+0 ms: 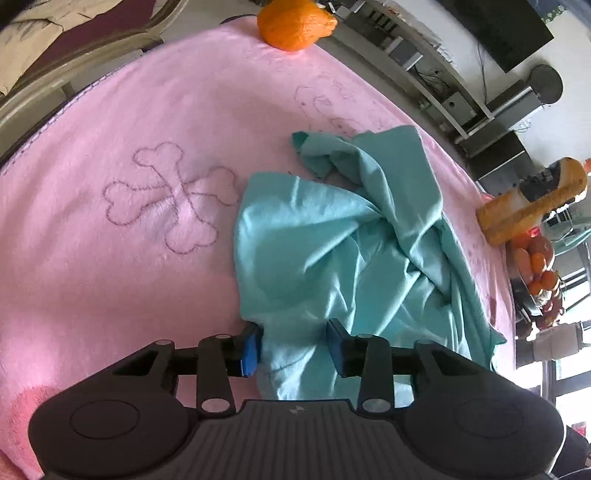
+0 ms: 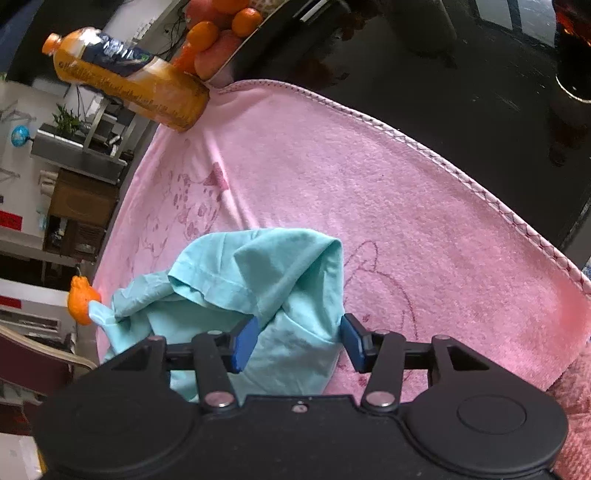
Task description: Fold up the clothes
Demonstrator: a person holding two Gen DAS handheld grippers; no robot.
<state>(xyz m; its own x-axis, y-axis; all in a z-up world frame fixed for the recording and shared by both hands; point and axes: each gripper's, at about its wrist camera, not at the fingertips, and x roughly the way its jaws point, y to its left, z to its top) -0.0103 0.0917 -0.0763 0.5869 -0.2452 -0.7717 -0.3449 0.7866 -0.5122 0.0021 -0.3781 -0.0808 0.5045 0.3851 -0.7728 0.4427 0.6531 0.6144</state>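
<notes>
Teal garment point(image 1: 332, 236) lies between both claws' parted pads.

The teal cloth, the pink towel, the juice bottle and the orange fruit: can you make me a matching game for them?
Things:
1. crumpled teal cloth
2. fluffy pink towel
3. plastic orange juice bottle
4. bumpy orange fruit

Clues:
A. spread flat under everything
B. has a dark label
C. bunched between both grippers' blue pads
D. alone at the towel's edge

Pairs: 1-C, 2-A, 3-B, 4-D
</notes>
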